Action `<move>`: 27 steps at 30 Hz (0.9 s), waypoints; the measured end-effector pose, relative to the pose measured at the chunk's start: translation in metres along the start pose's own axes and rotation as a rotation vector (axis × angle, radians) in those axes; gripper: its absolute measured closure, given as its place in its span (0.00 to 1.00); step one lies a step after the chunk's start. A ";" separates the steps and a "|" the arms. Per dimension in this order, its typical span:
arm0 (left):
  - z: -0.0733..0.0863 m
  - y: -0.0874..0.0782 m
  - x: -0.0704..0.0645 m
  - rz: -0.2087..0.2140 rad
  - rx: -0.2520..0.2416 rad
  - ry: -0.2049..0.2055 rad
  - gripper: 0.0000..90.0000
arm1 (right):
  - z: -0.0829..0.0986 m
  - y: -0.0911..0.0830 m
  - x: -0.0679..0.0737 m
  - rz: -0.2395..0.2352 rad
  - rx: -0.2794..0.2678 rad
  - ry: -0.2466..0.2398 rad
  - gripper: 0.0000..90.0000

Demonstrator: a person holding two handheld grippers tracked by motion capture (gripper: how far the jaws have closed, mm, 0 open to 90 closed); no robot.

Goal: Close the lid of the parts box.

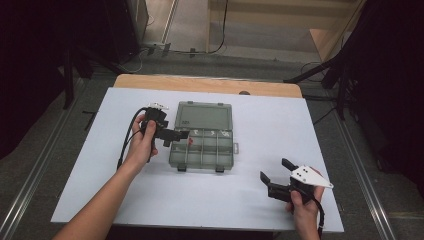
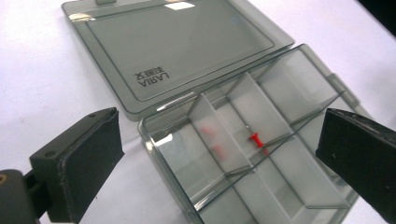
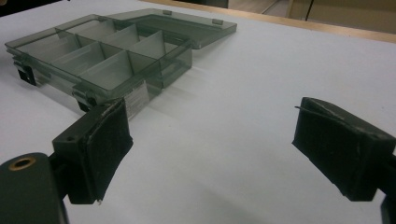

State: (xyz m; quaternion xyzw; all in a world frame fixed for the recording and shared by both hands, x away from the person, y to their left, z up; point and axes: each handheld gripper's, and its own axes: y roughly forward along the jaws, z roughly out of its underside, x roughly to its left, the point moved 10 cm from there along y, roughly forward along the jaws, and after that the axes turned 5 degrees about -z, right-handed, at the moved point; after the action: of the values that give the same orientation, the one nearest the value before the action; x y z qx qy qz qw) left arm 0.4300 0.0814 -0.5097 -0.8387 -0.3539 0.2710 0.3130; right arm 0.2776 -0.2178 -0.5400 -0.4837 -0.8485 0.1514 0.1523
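Red pushpin (image 2: 255, 139) lies in a middle compartment of the open box (image 1: 226, 161) at table centre. My left claw (image 1: 176, 135) hovers spread at its nine o'clock; I should descend straight between the dividers.

Lettering on the box lid
The open lid (image 2: 177, 51) carries "AIRAJ", seen upside down, with small unreadable characters beside it.
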 end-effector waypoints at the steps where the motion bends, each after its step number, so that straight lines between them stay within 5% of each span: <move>1: -0.001 0.000 0.001 0.006 -0.007 0.001 0.00 | -0.001 0.001 0.001 -0.003 0.003 0.000 0.12; 6: -0.004 0.002 0.006 0.050 -0.051 -0.012 0.00 | -0.009 0.008 0.003 -0.007 0.011 -0.006 0.12; 12: -0.010 0.005 0.010 0.055 -0.103 -0.031 0.00 | -0.019 0.018 0.006 -0.017 0.019 -0.004 0.12; 17: -0.011 0.005 0.017 0.043 -0.115 -0.049 0.00 | -0.027 0.029 0.010 -0.022 0.030 -0.004 0.14; 22: -0.010 0.003 0.026 -0.014 -0.114 -0.040 0.00 | -0.035 0.042 0.014 -0.041 0.044 -0.005 0.15; 27: -0.009 0.003 0.024 0.022 -0.107 -0.051 0.00 | -0.043 0.051 0.017 -0.052 0.050 -0.002 0.15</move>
State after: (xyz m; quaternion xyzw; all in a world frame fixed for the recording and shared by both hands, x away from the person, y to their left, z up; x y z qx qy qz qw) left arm 0.4518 0.0948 -0.5115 -0.8510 -0.3665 0.2762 0.2555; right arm 0.3264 -0.1735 -0.5201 -0.4573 -0.8569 0.1687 0.1675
